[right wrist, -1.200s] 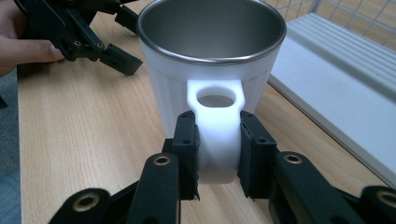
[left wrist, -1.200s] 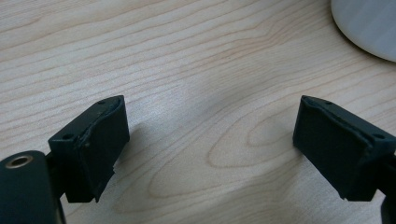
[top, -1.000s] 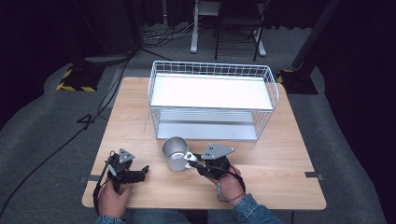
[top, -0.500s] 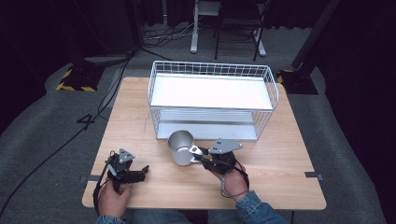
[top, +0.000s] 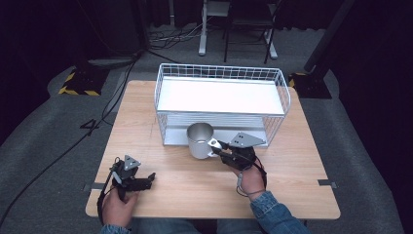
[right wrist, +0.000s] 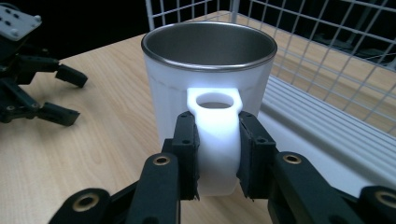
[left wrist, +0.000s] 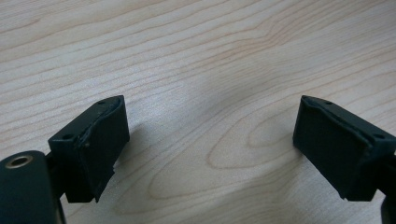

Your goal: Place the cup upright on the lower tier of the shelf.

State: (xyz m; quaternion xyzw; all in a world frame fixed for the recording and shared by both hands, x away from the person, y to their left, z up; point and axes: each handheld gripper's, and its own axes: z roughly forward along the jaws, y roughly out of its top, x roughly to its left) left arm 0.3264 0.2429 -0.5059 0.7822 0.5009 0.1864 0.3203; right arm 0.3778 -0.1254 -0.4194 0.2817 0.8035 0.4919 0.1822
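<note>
A white mug [top: 200, 140] with a steel inside hangs upright just above the table, in front of the wire rack's lower shelf. My right gripper [top: 217, 146] is shut on the mug's white handle [right wrist: 215, 140], a black pad on each side of it. The mug [right wrist: 208, 84] stands close before the rack in the right gripper view. My left gripper [top: 146, 179] rests low over the wooden table [top: 195, 190] near its front left corner, jaws wide open with bare wood between them [left wrist: 212, 140]. It also shows at far left in the right gripper view, left gripper [right wrist: 70, 95].
A white wire rack [top: 221, 105] with a top shelf and a lower shelf stands at the middle back of the table. Its wire wall [right wrist: 322, 51] is right behind the mug. Dark floor, cables and chair legs surround the table.
My right gripper has carried the mug up and away from me, toward the rack's front. The left gripper has stayed where it was.
</note>
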